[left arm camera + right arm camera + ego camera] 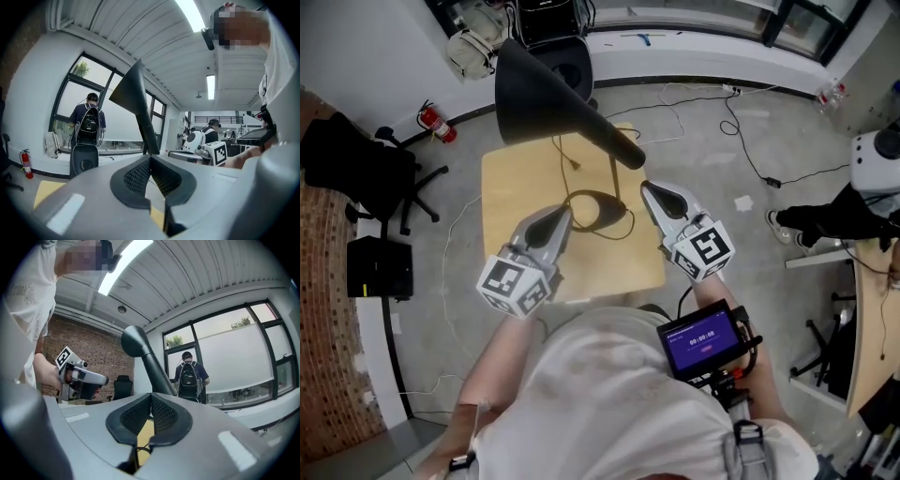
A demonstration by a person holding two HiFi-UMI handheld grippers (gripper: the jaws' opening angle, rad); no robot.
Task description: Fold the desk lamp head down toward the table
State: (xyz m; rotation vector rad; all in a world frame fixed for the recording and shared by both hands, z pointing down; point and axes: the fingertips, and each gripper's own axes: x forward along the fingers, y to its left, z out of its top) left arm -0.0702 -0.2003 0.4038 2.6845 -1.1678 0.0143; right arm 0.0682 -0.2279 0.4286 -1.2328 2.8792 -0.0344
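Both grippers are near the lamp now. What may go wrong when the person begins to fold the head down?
1. The left gripper and the right gripper are both shut and empty; pushing the smooth lamp head with closed jaws might slip off it.
2. The head is large and the table small, so a hard push may topple it.
3. The cable loops on the table between the grippers and could snag.

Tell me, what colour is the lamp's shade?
The shade is plain black; the head view shows it best.
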